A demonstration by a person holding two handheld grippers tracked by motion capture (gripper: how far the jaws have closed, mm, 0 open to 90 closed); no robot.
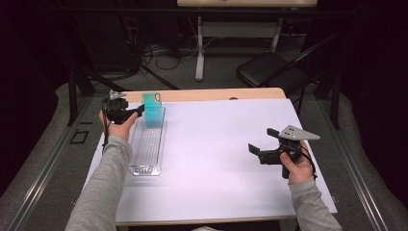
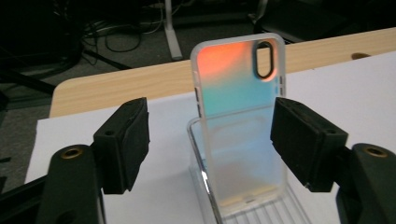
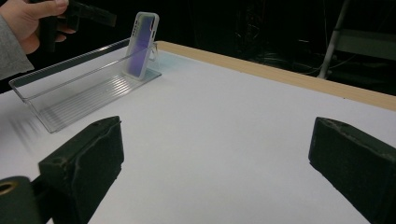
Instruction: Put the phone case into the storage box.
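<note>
The left hand reached to the table's far left, its gripper level and aimed at the case. The jaws stood spread either side of the case, pads clear of it. The case stood upright, leaning on the back wall at the far end of the clear stand. The right gripper hung open over the bare white sheet, well apart.
</note>
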